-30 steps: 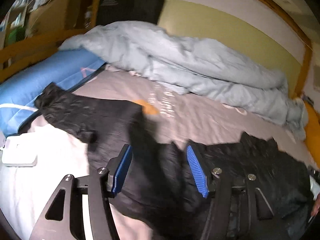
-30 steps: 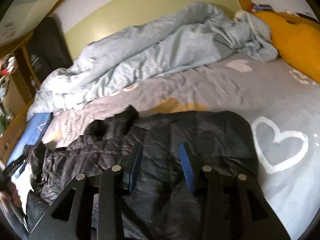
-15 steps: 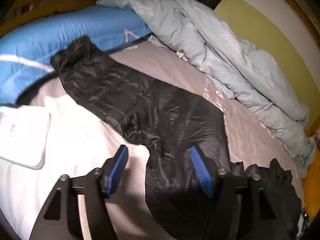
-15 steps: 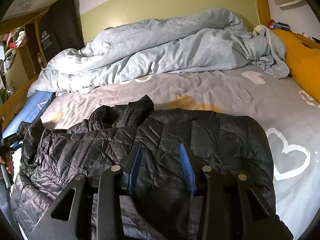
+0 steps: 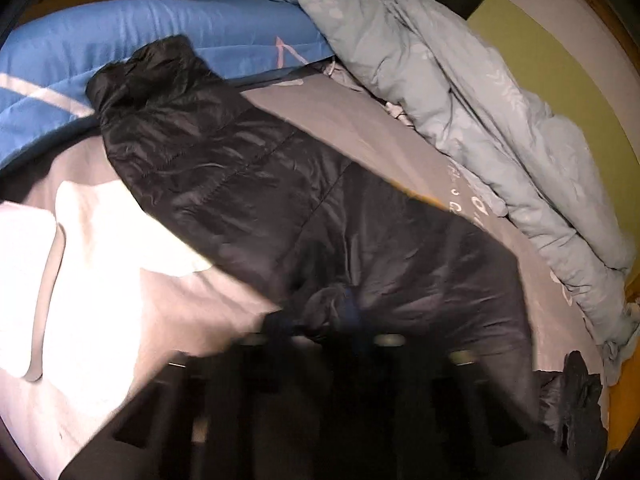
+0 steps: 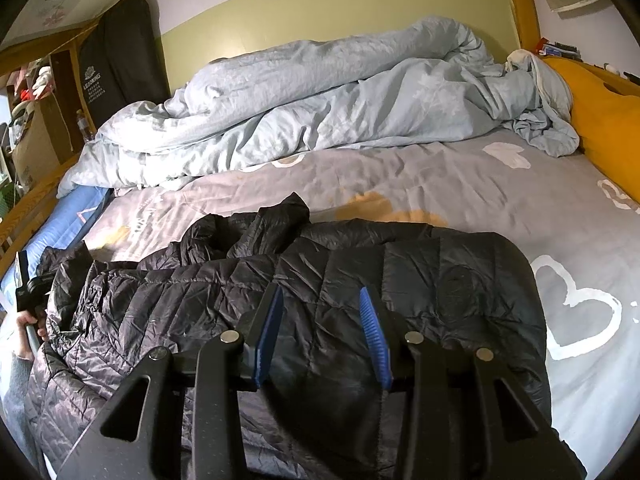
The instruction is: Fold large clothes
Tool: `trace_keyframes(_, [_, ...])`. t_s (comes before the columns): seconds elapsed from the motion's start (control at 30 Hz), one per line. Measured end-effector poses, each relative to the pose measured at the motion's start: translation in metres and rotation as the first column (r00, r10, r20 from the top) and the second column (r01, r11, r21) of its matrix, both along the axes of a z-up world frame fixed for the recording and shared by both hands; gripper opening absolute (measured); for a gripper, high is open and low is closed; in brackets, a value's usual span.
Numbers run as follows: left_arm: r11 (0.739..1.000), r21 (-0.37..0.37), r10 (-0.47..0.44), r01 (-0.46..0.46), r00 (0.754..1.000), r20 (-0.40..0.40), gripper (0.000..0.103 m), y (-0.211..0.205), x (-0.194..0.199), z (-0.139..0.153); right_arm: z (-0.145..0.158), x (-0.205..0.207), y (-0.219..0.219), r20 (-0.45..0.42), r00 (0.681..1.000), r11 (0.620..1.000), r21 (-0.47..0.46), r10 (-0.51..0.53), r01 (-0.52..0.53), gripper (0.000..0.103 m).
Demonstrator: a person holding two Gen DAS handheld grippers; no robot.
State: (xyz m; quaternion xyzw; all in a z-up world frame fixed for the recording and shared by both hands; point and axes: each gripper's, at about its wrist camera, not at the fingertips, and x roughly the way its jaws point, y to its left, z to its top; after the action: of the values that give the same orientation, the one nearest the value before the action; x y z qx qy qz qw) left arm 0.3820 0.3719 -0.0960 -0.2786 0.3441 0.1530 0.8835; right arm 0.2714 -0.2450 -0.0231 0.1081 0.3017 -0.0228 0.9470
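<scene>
The black quilted puffer jacket (image 6: pixel 400 280) lies crumpled; the left gripper (image 5: pixel 320 316) has just closed, pinching its sleeve fabric, while the right gripper (image 6: pixel 320 320) hovers part-open above it.

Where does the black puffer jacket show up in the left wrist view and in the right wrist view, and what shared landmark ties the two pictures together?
Left wrist: black puffer jacket runs from upper left down to bottom centre.
Right wrist: it fills the lower centre and left, under the camera's gripper.
Shared landmark: the light blue duvet, bunched along the far side of the bed.
</scene>
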Motion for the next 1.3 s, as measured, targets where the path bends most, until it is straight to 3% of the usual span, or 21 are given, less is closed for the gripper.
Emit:
trace_keyframes(0.1, [0.994,0.109,-0.034,0.034,0.999,0.003,0.008,-0.017,-0.006,0.024,0.0,0.0,0.0,0.0,1.0,1.0,0.001,0.001,-0.001,0.039])
trace_keyframes(0.2, [0.983,0.16,-0.113,0.091,0.985,0.128,0.007,-0.048,-0.027,0.068,-0.001,0.0,-0.001,-0.003,1.0,1.0,0.004,-0.006,0.006,0.039])
trace_keyframes(0.27, [0.97,0.207,-0.179,0.13,0.955,0.238,0.007,-0.08,-0.053,0.105,-0.003,-0.001,-0.001,-0.007,1.0,1.0,0.006,-0.008,0.008,0.039])
trace_keyframes(0.37, [0.93,0.298,-0.313,0.214,0.887,0.34,0.007,-0.143,-0.087,0.151,-0.004,-0.001,0.0,-0.009,1.0,1.0,0.003,-0.009,0.009,0.039])
trace_keyframes(0.5, [0.859,0.378,-0.473,0.344,0.817,0.331,0.007,-0.221,-0.1,0.161,-0.003,-0.002,-0.001,-0.007,1.0,1.0,0.008,-0.008,0.008,0.039])
trace_keyframes(0.6, [0.814,0.389,-0.548,0.431,0.791,0.272,0.007,-0.267,-0.093,0.146,-0.002,-0.002,-0.003,-0.006,1.0,1.0,0.016,-0.012,0.012,0.039])
trace_keyframes(0.67, [0.789,0.396,-0.575,0.47,0.792,0.205,0.007,-0.299,-0.084,0.129,-0.001,-0.002,-0.004,-0.005,1.0,1.0,0.024,-0.011,0.011,0.039])
trace_keyframes(0.8, [0.771,0.355,-0.599,0.529,0.792,0.12,0.007,-0.347,-0.073,0.106,-0.001,-0.002,-0.007,-0.009,1.0,0.999,0.046,-0.001,0.001,0.039])
trace_keyframes(0.87, [0.761,0.385,-0.593,0.523,0.801,0.085,0.007,-0.377,-0.073,0.101,-0.001,-0.003,-0.008,-0.009,1.0,0.998,0.055,0.0,0.0,0.039])
trace_keyframes(0.93, [0.747,0.389,-0.604,0.539,0.795,0.06,0.008,-0.399,-0.072,0.096,0.0,-0.003,-0.009,-0.008,1.0,0.998,0.063,0.006,-0.006,0.041])
trace_keyframes(1.03, [0.755,0.328,-0.618,0.568,0.783,0.067,0.01,-0.411,-0.08,0.099,0.002,-0.005,-0.009,0.0,1.0,0.998,0.062,0.011,-0.011,0.043])
trace_keyframes(1.1, [0.76,0.342,-0.611,0.552,0.786,0.089,0.022,-0.409,-0.091,0.106,0.004,-0.007,-0.01,0.007,1.0,0.998,0.062,0.011,-0.011,0.044])
trace_keyframes(1.13, [0.762,0.355,-0.603,0.541,0.793,0.087,0.039,-0.405,-0.099,0.11,0.005,-0.008,-0.012,0.012,1.0,0.997,0.07,0.01,-0.01,0.044])
trace_keyframes(1.2, [0.784,0.358,-0.573,0.507,0.813,0.104,0.065,-0.391,-0.11,0.118,0.007,-0.01,-0.016,0.019,1.0,0.996,0.091,0.007,-0.009,0.044])
trace_keyframes(1.3, [0.824,0.382,-0.497,0.419,0.858,0.13,0.066,-0.356,-0.124,0.131,0.012,-0.015,-0.019,0.034,0.999,0.994,0.11,0.003,-0.007,0.045])
